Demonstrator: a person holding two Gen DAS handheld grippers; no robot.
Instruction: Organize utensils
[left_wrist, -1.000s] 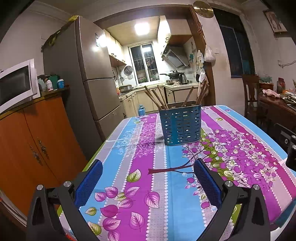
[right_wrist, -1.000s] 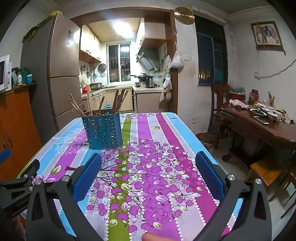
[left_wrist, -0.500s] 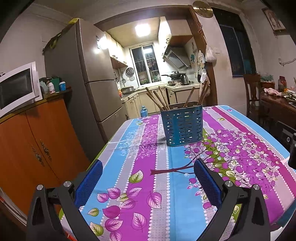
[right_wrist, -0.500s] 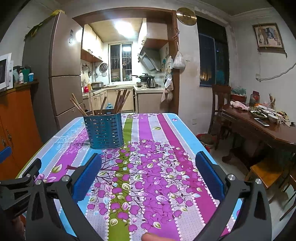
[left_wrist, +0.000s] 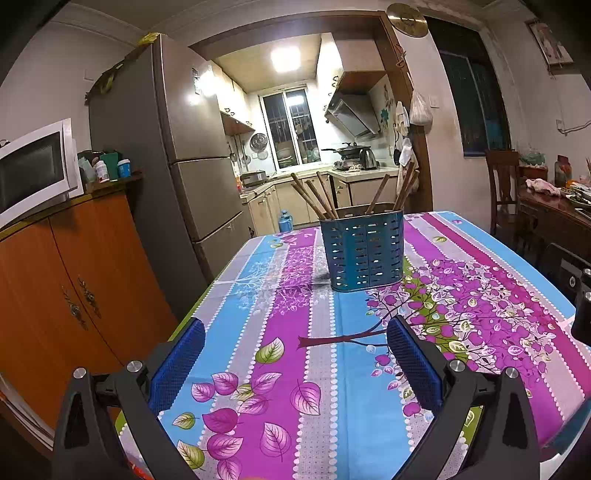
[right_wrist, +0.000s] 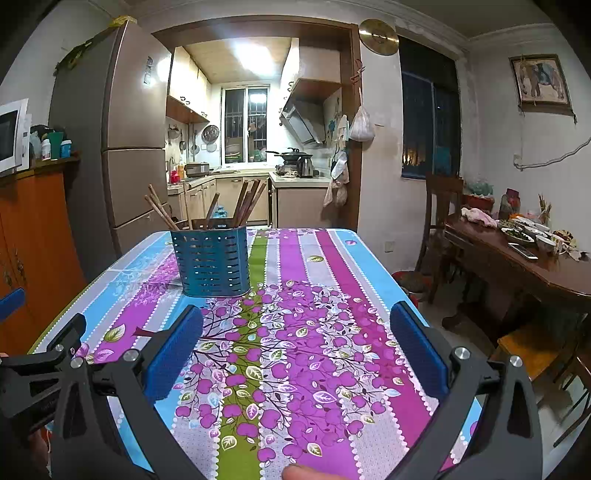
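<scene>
Near: left gripper (left_wrist: 295, 360) is hanging spread wide with nothing between its blue pads (left_wrist: 177, 363), low over the near edge of the floral tablecloth (left_wrist: 258, 332). Right gripper (right_wrist: 295, 354) is doing the same: fingers fully apart, empty, over the purple-tree part of the cloth. A fingertip (right_wrist: 295, 472) is showing at the bottom edge of the right view.

Mid: no loose utensils are lying on the cloth between the tongs and the target in either view.

Far: the blue slotted utensil holder (left_wrist: 362, 251) is standing upright mid-table, well apart from both grippers. In the left view it's sitting ahead and slightly right of centre; in the right view the holder is sitting ahead and clearly left. So it's lying between the two arms' lines, and neither is looking clearly nearer. Wooden chopsticks (left_wrist: 314, 197) are leaning out of its top, long axes steep, one bunch fanning left, another (left_wrist: 404, 188) tilting right. Compartment split is probably two, but the slots are hiding the divider.

Judgement: whichever arm goes in needs a forward reach, then a grip across a stick above the rim.
</scene>
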